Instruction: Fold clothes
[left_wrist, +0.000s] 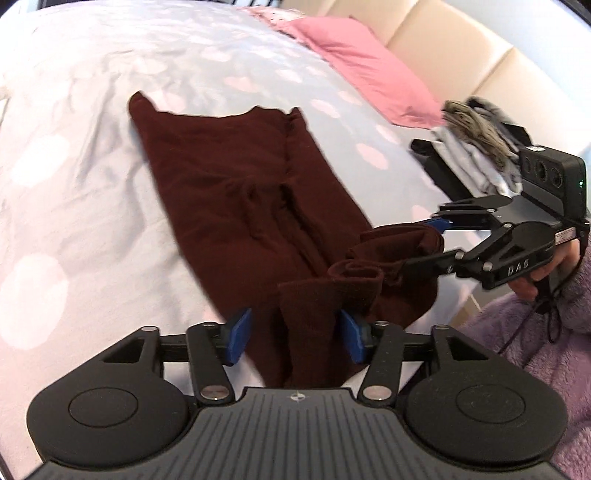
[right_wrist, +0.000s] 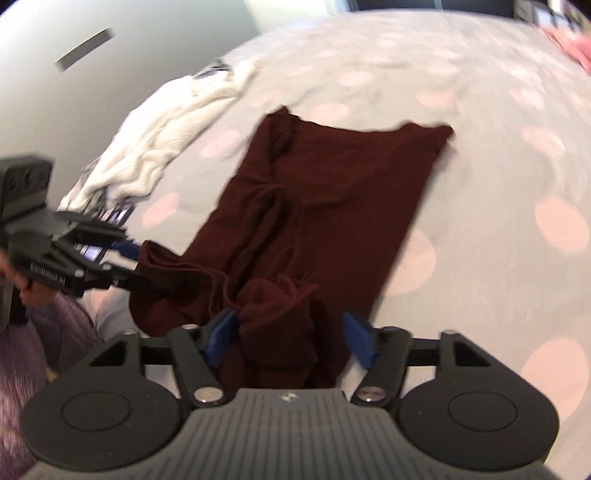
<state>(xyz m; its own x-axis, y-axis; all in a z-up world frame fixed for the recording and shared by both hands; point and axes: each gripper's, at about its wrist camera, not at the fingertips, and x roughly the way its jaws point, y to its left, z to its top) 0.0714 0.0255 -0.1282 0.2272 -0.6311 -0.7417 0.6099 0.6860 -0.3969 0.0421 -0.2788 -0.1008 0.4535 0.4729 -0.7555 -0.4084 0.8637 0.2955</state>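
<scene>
A dark maroon garment (left_wrist: 236, 184) lies lengthwise on the bed, folded into a long strip, with its near end bunched up at the bed's edge. In the left wrist view my left gripper (left_wrist: 295, 338) stands open around the near hem; the cloth rests against the right blue pad and clears the left one. My right gripper (left_wrist: 432, 240) is beside it, its fingers spread around another bunch of the hem. In the right wrist view the right gripper (right_wrist: 291, 336) is open, with the maroon garment (right_wrist: 332, 192) bunched against its left pad. The left gripper (right_wrist: 129, 262) shows at the left.
The bedspread (left_wrist: 74, 110) is pale grey with pink spots. A pink pillow (left_wrist: 369, 66) and a cream headboard (left_wrist: 461, 44) lie at the far right. A stack of folded clothes (left_wrist: 472, 147) sits by the pillow. A white garment (right_wrist: 147, 140) lies crumpled left of the maroon one.
</scene>
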